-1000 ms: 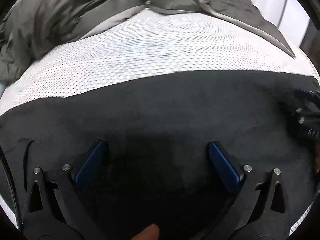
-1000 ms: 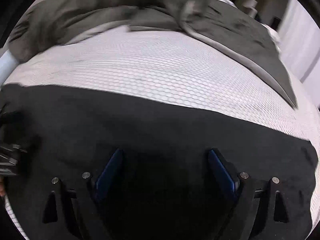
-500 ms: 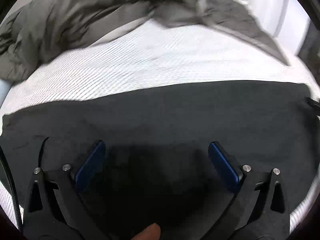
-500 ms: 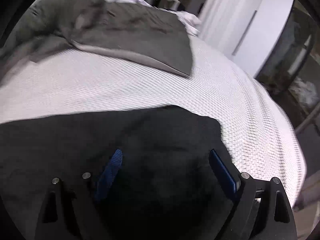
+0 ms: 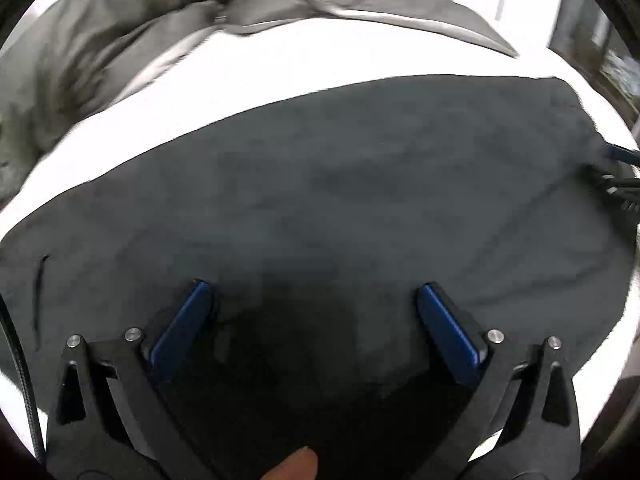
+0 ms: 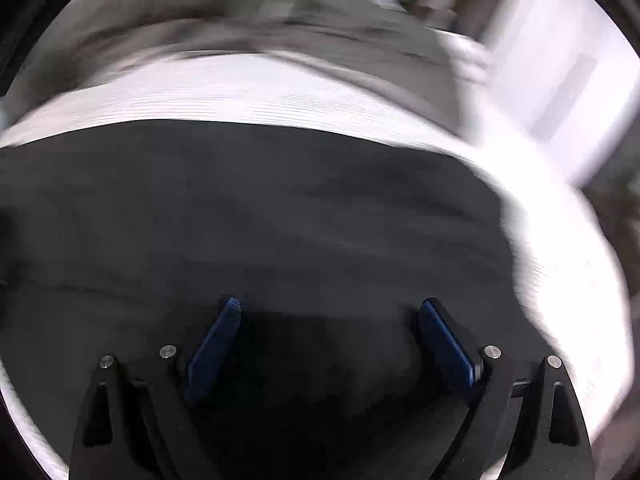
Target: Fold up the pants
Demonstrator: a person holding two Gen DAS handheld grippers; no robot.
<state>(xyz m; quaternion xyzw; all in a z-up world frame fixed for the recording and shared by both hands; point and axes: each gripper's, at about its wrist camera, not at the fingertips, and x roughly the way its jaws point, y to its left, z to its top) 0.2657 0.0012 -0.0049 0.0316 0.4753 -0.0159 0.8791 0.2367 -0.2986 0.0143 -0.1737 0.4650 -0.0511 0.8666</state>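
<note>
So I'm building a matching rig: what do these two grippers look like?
Both alike: the left gripper and right gripper have black angular arms with triangular cut-outs, silver pivot pins and flat blue pads. A black braided cable runs beside the left one.

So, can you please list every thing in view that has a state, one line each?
Black pants: spread flat on the bed, not held by any claw.
Left claw: open, above the pants, nothing between its pads.
Right claw: open, above the pants, nothing between its pads.
Grey duvet: crumpled, pushed to the far side of the bed.
White mattress cover: bare between duvet and pants.
</note>
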